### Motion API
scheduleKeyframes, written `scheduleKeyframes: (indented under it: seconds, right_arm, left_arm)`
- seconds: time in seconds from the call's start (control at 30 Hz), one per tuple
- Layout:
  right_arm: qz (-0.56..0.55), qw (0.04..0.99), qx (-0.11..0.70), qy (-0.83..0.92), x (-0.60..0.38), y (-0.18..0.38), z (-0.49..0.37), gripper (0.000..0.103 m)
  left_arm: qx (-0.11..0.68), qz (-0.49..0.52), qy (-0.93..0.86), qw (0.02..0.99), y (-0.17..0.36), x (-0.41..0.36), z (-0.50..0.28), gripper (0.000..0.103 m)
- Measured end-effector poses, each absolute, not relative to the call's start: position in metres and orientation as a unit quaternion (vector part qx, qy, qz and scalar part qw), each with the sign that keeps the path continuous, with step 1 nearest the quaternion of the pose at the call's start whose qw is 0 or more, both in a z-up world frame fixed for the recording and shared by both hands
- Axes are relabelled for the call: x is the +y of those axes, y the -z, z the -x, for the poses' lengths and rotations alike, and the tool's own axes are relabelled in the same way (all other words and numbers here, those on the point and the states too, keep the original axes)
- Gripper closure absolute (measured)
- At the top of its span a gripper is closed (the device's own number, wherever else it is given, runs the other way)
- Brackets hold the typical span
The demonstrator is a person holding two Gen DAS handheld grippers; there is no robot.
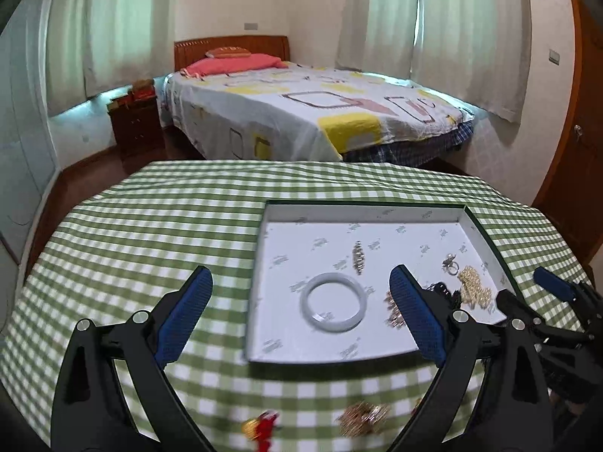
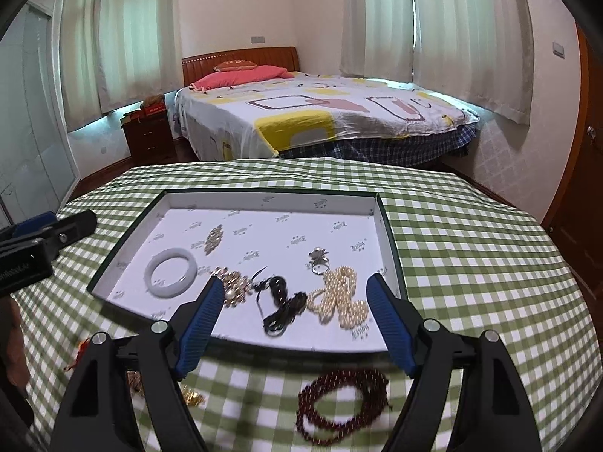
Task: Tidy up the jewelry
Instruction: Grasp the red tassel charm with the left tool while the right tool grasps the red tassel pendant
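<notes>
A shallow white tray [image 1: 260, 275] [image 2: 128, 248] lies on the green checked tablecloth. In it are a white jade bangle [image 1: 333, 307] [image 2: 171, 272], a small metal brooch [image 1: 358, 258] [image 2: 214, 239], a gold-and-pearl piece [image 2: 233, 288], a black cord [image 2: 282, 305], a silver ring [image 2: 319, 260] and a pearl necklace [image 1: 475, 286] [image 2: 339, 297]. My left gripper [image 1: 301, 293] is open and empty above the tray's near left part. My right gripper [image 2: 296, 297] is open and empty over the tray's near edge. On the cloth in front lie a dark red bead string [image 2: 343, 399], a gold piece [image 1: 361, 418] and a red-and-gold charm [image 1: 262, 429].
The checked table [image 1: 150, 226] ends at a rounded far edge. Beyond it stand a bed [image 1: 301, 109], a dark nightstand [image 1: 135, 124] and curtained windows. A wooden door [image 1: 580, 158] is on the right.
</notes>
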State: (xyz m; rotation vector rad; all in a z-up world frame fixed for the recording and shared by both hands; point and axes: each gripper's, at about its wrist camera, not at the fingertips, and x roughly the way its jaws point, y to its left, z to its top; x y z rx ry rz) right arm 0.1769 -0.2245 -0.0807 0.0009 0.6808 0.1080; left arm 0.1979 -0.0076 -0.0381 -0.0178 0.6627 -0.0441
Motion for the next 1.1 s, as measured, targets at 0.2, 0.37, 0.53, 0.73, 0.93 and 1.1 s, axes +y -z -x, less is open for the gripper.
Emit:
scheduleKeyframes:
  seconds: [0.2,0.37,0.53,0.73,0.93,1.1]
  right_arm:
    - [0.004,0.943,0.329,-0.055,-0.221,0.078,-0.153,0.028]
    - [0.005,0.941,0.333,-0.055,-0.221,0.085,-0.136,0.028]
    - [0.006,0.937,0.345,-0.059,-0.219,0.098,-0.122,0.028]
    - [0.007,0.932,0.357,-0.065,-0.215,0.111,-0.112,0.028]
    - [0.006,0.926,0.371,-0.073,-0.209,0.123,-0.111,0.028]
    - [0.006,0.924,0.375,-0.077,-0.207,0.127,-0.111,0.028]
  left_arm:
    - [0.324,0.016,0.008,0.946,0.036,0.019,-0.165,0.01]
    - [0.332,0.011,-0.005,0.943,0.05,0.032,-0.141,0.01]
    - [0.358,0.019,-0.001,0.933,0.076,0.039,-0.125,0.01]
    - [0.391,0.019,0.008,0.92,0.105,0.037,-0.119,0.023]
    - [0.413,0.011,0.017,0.911,0.124,0.03,-0.12,0.04]
    - [0.423,0.013,0.023,0.906,0.131,0.028,-0.124,0.057]
